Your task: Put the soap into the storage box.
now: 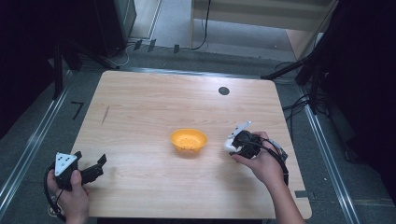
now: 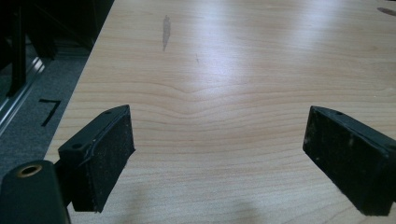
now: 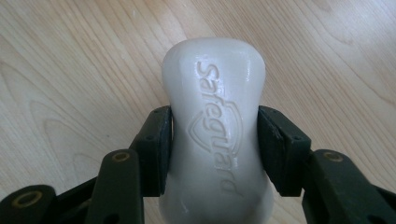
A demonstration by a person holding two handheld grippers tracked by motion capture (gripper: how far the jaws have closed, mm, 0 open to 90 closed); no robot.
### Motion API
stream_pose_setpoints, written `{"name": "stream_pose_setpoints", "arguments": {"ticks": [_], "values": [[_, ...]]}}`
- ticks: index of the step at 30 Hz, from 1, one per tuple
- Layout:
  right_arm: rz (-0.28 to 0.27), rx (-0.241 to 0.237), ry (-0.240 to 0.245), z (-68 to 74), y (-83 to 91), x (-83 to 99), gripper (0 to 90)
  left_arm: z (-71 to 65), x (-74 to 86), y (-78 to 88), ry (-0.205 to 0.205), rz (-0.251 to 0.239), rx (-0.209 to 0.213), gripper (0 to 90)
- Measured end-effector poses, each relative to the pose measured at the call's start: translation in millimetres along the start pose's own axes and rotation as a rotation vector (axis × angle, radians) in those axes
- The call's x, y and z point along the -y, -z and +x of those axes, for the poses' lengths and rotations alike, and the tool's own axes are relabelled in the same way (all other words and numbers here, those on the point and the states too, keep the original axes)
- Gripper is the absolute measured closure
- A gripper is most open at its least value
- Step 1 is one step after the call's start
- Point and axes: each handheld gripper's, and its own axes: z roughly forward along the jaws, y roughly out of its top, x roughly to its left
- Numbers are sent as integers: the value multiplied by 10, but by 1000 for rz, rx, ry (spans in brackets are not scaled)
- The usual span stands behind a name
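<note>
I have the soap bar (image 3: pixel 215 130) clamped across its waist in my right hand-held gripper (image 1: pixel 237 143), long axis running out along the jaws | yellow bowl (image 1: pixel 188 140) lies just left of it on the surface (image 1: pixel 140 107), right hand nearer | left hand-held gripper (image 1: pixel 88 169) released, idle at the near-left edge.

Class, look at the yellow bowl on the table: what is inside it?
The yellow bowl holds nothing visible beyond small dark specks or holes on its floor; its near wall hides the part of the inside just behind it.
</note>
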Motion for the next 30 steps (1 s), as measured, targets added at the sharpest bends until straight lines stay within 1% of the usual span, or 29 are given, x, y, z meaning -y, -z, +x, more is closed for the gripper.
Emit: {"name": "stream_pose_setpoints", "arguments": {"ticks": [2,4,5,7,13,14,18,20,21,23,24,27,30], "values": [[-5,-11,16,-4,2,-20,496,0,0,0,1,0,0,91],[-6,-9,24,-1,2,-29,497,0,0,0,0,0,0,91],[-1,-8,54,11,1,-65,497,0,0,0,0,0,0,91],[-2,-8,72,15,1,-89,497,0,0,-1,0,0,0,91],[-14,-13,87,27,32,-172,497,0,0,0,0,0,1,91],[-18,-17,98,30,35,-200,497,0,0,0,0,0,1,91],[-11,-26,120,40,40,-254,497,1,0,0,1,1,1,91],[-8,-28,121,42,42,-264,497,1,0,0,1,0,1,91],[-15,-29,128,37,49,-297,497,1,0,-1,1,1,1,91],[-18,-28,128,37,51,-307,497,2,0,-1,2,0,1,91],[-23,-31,140,33,57,-335,497,2,0,-1,2,0,1,91],[-27,-30,145,35,70,-363,497,3,-1,-1,0,1,2,91],[-55,-52,162,48,103,-432,497,2,-1,-2,2,0,3,91]]}}
